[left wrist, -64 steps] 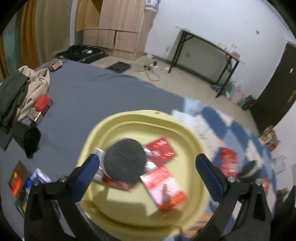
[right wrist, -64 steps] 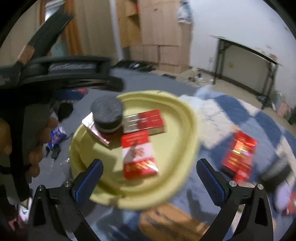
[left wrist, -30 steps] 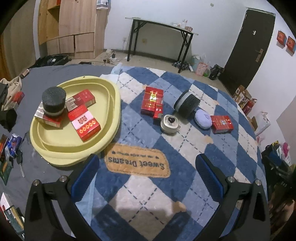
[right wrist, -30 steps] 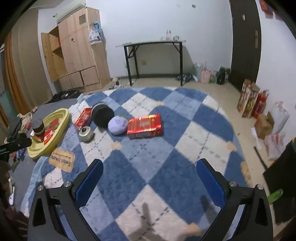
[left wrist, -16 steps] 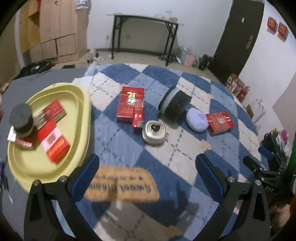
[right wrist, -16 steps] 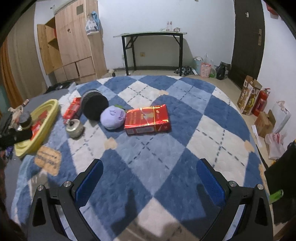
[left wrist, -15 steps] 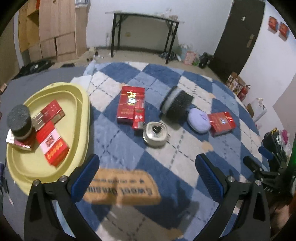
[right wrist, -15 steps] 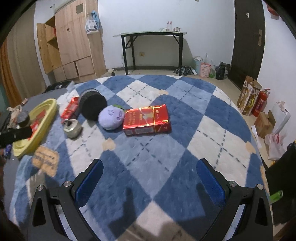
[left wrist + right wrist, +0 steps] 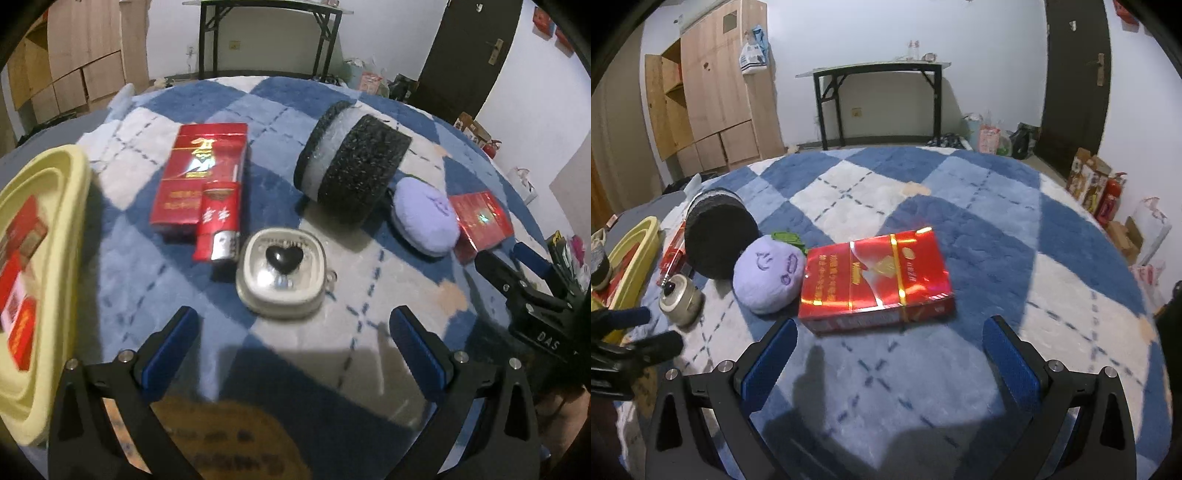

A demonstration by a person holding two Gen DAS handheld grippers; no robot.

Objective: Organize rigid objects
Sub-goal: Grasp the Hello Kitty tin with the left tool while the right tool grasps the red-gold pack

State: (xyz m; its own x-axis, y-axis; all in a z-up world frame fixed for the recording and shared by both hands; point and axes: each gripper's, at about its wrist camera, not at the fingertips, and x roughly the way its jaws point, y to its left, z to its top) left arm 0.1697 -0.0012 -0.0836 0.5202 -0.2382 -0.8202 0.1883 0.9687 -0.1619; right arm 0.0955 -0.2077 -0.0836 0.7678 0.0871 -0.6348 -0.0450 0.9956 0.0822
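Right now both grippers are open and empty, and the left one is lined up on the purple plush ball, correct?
Not quite. The left gripper is open and empty, but the left wrist view shows it lined up on the silver heart-lid tin; the purple plush ball lies off to its right. The right gripper is open and empty.

My left wrist view looks down close over the heart-lid tin (image 9: 282, 271). My right view sits low, facing the room's far wall (nearer the red carton (image 9: 873, 275)). Both share the purple plush (image 9: 424, 219), at 2 o'clock left, 10 o'clock right.
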